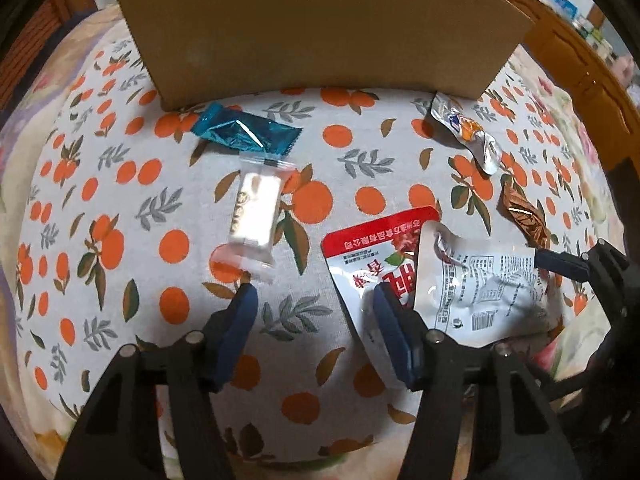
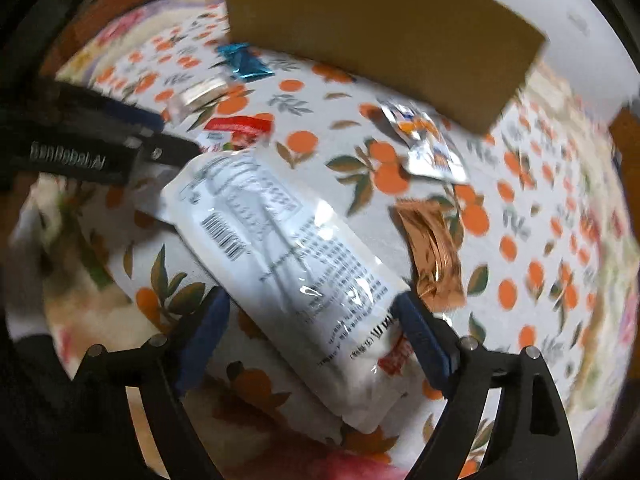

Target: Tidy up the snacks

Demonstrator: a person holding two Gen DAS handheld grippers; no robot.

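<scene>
Snack packets lie on an orange-print tablecloth before a cardboard box. My left gripper is open above the cloth, between a white bar in clear wrap and a red-and-white pouch. A teal foil packet lies near the box. My right gripper is open, its fingers on either side of a white pouch lying back-side up; this pouch overlaps the red one. A copper wrapper and a silver-orange packet lie to the right.
The box stands at the far side of the table. A wooden chair or frame is at the far right. The left gripper shows at the left of the right wrist view. The table's front edge is close below both grippers.
</scene>
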